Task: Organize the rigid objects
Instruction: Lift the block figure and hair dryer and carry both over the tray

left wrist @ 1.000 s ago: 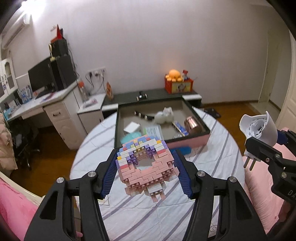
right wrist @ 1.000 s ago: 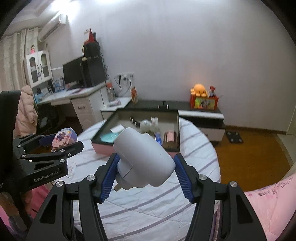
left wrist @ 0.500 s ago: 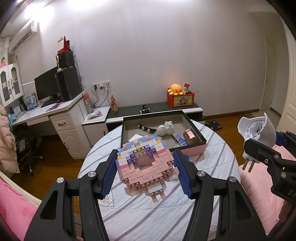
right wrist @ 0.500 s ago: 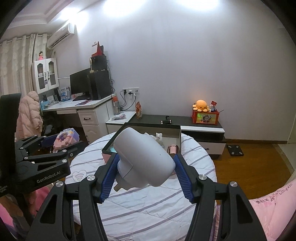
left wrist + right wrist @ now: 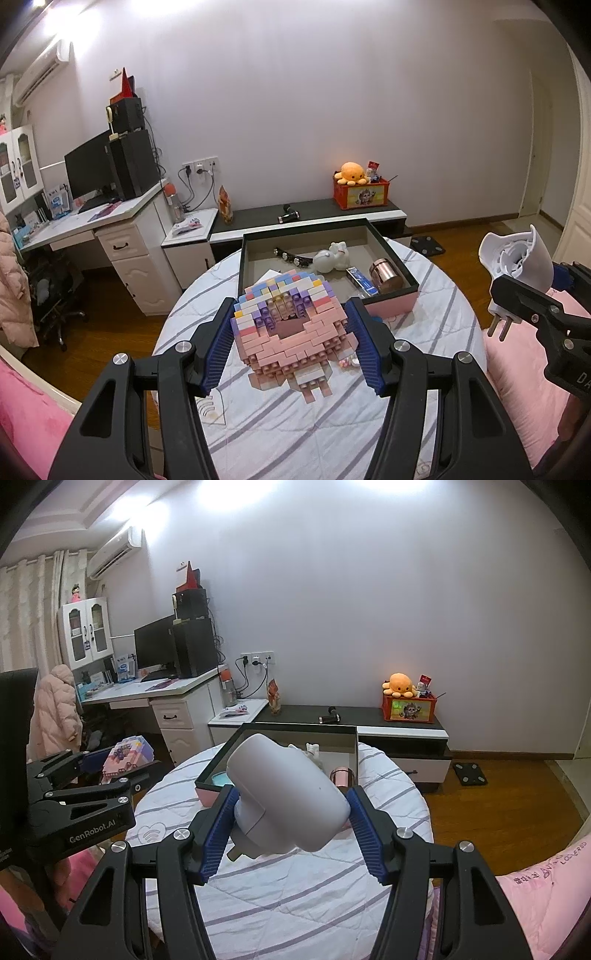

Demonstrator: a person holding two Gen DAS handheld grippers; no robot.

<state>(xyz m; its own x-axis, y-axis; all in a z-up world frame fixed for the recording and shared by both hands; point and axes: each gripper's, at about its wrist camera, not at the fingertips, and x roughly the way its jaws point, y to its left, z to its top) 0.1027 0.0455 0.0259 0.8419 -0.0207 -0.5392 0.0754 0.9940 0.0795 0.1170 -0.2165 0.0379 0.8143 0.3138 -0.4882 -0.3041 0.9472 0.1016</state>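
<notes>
Round striped tabletop [image 5: 295, 435]: tray [image 5: 391, 308] lay straight ahead of both claws, left claw [image 5: 291, 343] gripping brick model [image 5: 291, 328], right claw [image 5: 291, 819] gripping plug adapter [image 5: 288, 797].

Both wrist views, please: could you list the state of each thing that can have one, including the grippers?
Left gripper: shut on the brick model.
Brick model: held clear above the table.
Right gripper: shut on the white plug device.
White plug device: held aloft, prongs pointing down.
Box: open on the table, no lid in view.
Copper tin: lying on its side inside the box.
White figurine: inside the box.
</notes>
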